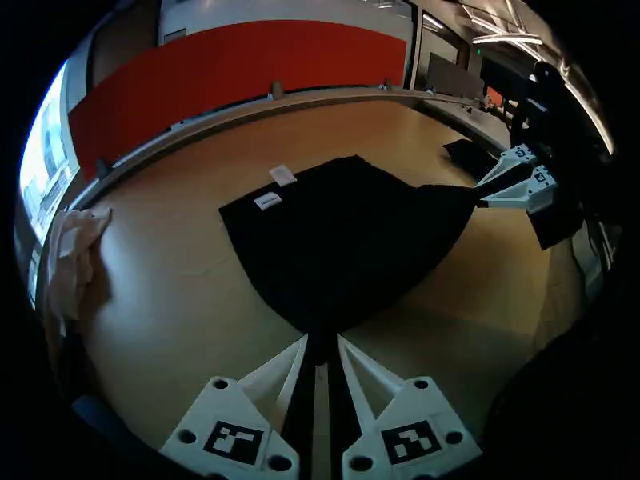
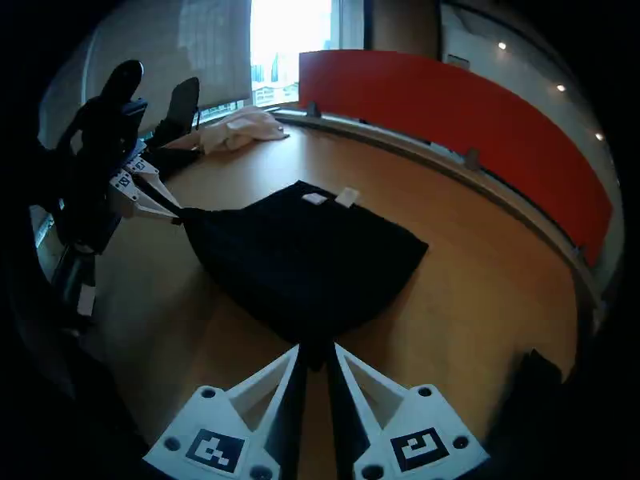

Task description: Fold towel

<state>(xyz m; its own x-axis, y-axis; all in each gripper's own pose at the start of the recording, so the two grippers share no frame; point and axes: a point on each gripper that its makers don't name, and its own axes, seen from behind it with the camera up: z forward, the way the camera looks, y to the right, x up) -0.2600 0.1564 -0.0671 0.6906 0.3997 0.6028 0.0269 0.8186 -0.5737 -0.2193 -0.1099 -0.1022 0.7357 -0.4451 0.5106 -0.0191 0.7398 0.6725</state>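
A black towel (image 1: 344, 240) lies partly on the wooden table (image 1: 176, 264), its near edge lifted and stretched between two grippers. In the left gripper view, my left gripper (image 1: 322, 352) is shut on one corner of the towel, and the right gripper (image 1: 484, 194) pinches the other corner at the right. In the right gripper view, my right gripper (image 2: 318, 352) is shut on its corner of the black towel (image 2: 312, 248), and the left gripper (image 2: 172, 212) holds the far corner at the left. White tags (image 1: 276, 188) show on the towel's far edge.
A crumpled pale cloth (image 1: 72, 248) lies at the table's left edge, seen near the window as the pale cloth (image 2: 240, 128) in the right gripper view. A red partition (image 1: 240, 72) runs along the table's back. Another dark item (image 1: 472, 156) lies beyond the right gripper.
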